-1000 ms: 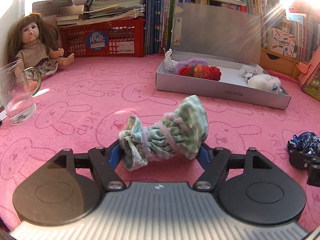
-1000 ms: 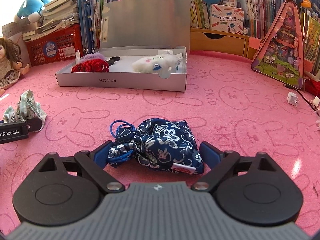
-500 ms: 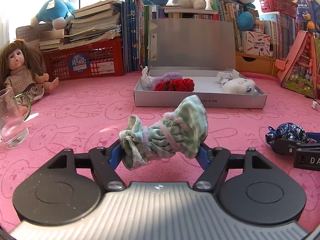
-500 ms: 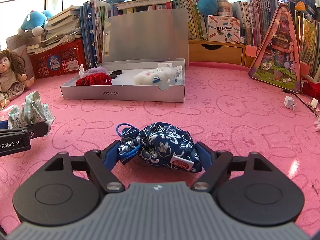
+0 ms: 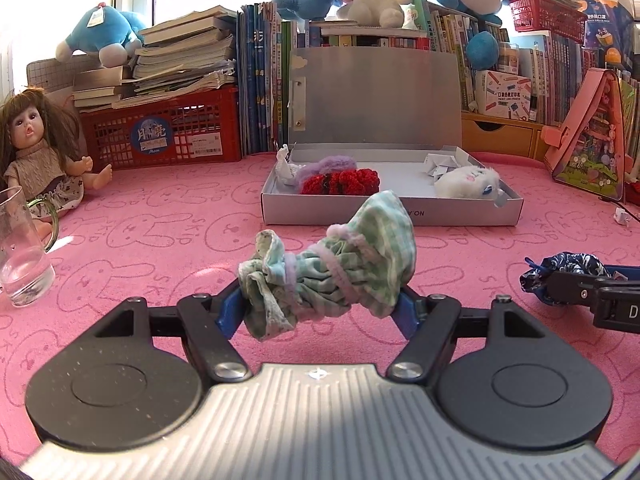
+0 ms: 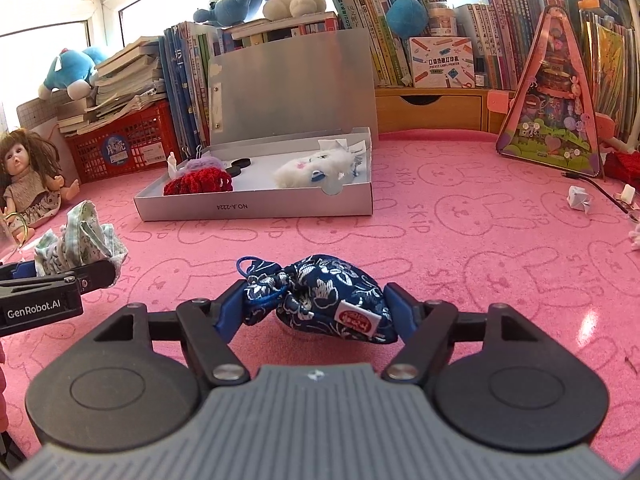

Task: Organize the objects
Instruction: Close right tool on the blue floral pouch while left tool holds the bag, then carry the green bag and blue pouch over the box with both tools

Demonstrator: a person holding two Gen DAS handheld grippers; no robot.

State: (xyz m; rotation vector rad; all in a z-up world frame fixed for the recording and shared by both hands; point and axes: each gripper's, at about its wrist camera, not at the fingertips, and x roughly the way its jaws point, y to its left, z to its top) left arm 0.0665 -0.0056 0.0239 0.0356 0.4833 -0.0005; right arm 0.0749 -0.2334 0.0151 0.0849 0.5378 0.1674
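Observation:
A green checked drawstring pouch point(image 5: 340, 276) hangs crosswise above the pink mat, and my left gripper point(image 5: 320, 304) is shut on its two ends. A dark blue floral pouch point(image 6: 320, 296) with a blue cord lies between the fingers of my right gripper point(image 6: 316, 308). Its jaws are closing, and both blue pads press on the pouch's ends. Straight ahead stands an open grey box point(image 5: 392, 212) with its lid up. It holds a red woolly thing point(image 5: 340, 182), a purple one and a white plush point(image 5: 466, 182). Each gripper shows at the edge of the other's view.
A glass mug point(image 5: 22, 252) and a doll point(image 5: 36, 152) are at the left. A red basket point(image 5: 168, 136) under stacked books, upright books and plush toys line the back. At the right are a pink triangular toy house point(image 5: 588, 140) and a folded paper scrap point(image 6: 578, 198).
The right jaws have closed in from either side until they squeeze the blue pouch. The left gripper has swung with the green pouch, so the grey box now lies straight ahead.

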